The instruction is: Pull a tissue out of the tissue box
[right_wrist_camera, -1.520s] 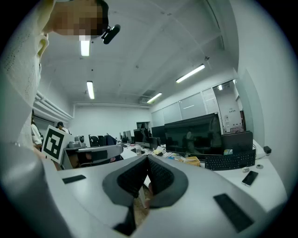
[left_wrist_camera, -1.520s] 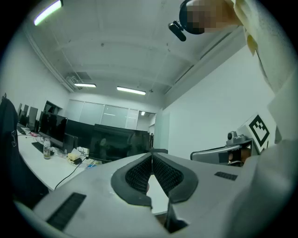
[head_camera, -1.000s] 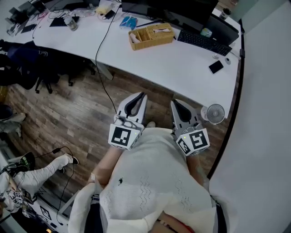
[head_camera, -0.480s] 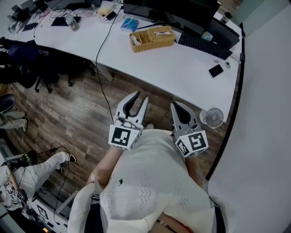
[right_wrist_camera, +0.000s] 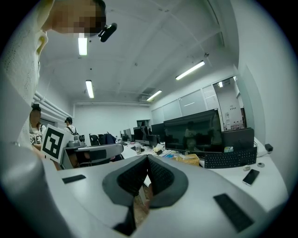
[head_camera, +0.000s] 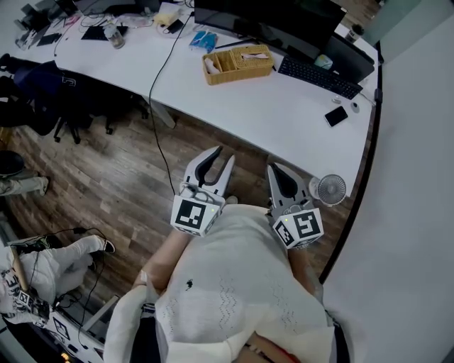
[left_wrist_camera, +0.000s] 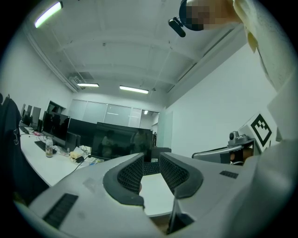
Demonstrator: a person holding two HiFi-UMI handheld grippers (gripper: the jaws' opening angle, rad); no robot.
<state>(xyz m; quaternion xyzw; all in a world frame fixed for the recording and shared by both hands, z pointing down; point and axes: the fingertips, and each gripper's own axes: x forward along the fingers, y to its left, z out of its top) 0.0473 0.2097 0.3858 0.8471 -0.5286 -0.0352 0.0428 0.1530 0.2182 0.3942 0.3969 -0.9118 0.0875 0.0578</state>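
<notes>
Nearest, lower centre of the head view: both tools held close against a white sweater (head_camera: 234,283), jaws aimed toward the top of the frame.

Left gripper (head_camera: 222,156): jaws parted by a narrow gap, nothing between the pads (left_wrist_camera: 132,173), touching nothing.

Right gripper (head_camera: 274,168): jaws closed tip to tip, gripping nothing, touching nothing.

Below and ahead of both: open wooden floor (head_camera: 120,177), wide to the left.

Beyond the floor: curved edge of a white desk (head_camera: 284,106). Small fan (head_camera: 331,190) just right of the right gripper, against a wall (head_camera: 411,177) closing off the right side.

Farther, on the desk: phone (head_camera: 336,115) at right; bare desktop between it and the box.

Tissue box (head_camera: 237,62), wicker-cased, upper centre, well apart from both grippers; long axis across the frame, right end tilted slightly up, top opening facing up.

Farthest: keyboard (head_camera: 319,71) to its right, monitor (head_camera: 277,18) behind.
</notes>
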